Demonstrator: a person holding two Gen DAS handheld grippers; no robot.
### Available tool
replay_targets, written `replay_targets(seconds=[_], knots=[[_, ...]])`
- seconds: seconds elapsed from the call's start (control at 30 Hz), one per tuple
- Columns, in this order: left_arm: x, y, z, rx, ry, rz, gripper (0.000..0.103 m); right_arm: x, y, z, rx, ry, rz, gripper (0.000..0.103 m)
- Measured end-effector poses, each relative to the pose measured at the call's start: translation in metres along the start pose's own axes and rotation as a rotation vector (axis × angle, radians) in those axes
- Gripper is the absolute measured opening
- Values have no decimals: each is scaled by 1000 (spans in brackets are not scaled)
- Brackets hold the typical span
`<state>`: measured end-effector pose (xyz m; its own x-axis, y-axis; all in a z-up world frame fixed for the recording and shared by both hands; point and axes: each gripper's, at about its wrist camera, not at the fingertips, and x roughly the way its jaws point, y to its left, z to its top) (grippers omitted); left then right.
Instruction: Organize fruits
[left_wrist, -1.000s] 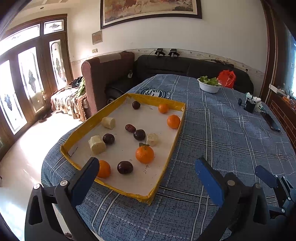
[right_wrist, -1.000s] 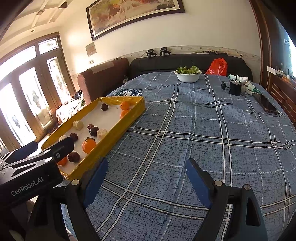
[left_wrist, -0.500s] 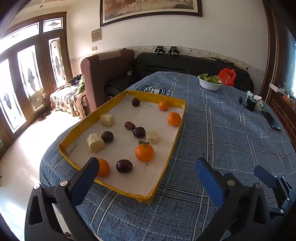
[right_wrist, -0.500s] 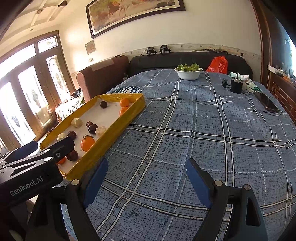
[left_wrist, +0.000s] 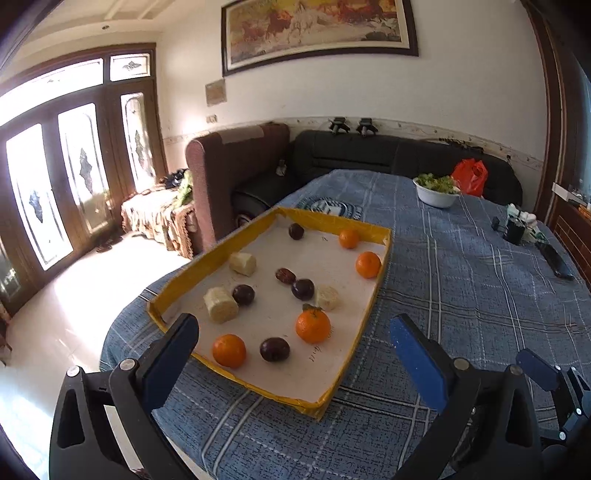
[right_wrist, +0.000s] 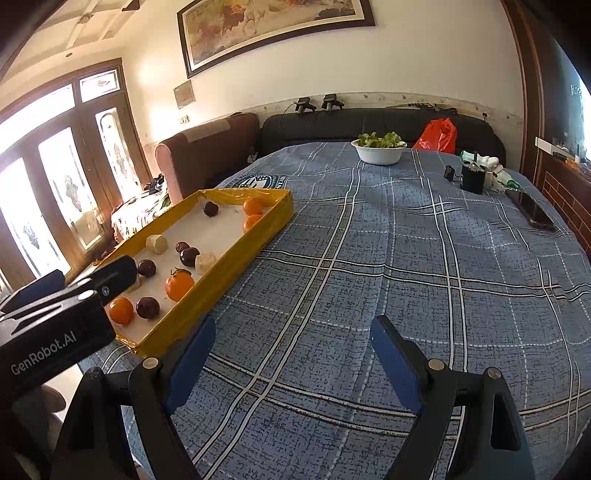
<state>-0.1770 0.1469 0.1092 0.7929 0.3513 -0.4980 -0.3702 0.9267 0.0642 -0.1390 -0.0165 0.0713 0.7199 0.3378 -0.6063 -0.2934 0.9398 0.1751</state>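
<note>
Tray (left_wrist: 373, 295): glossy yellow tape-like rim, matt white paper-like floor. Tablecloth (right_wrist: 369, 280): woven blue plaid cloth, slightly rough. Oranges (left_wrist: 313, 325) inside the tray: shiny, dimpled peel. Beyond the tray, bowl (right_wrist: 380, 153): smooth white. Gripper fingers (left_wrist: 417, 358): matt blue pads, black plastic.
</note>
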Motion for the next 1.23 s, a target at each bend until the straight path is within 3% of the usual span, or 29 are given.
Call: replay_targets(seconds=[0.1,0.27,0.6,1.23], knots=[[-21,7,5,-22,-96,79,103,-4,3,0,-13,-13,-1,90],[-40,18,4,-64,-139,70,103,-15,11,-1,-46,-49,-5,90],[-27,22,0,-61,-35,-24,103,-24,22,-4,-95,-70,-8,93],[-14,23,0,-46,17,-45,103,-15,26,-6,-108,-43,7,93]])
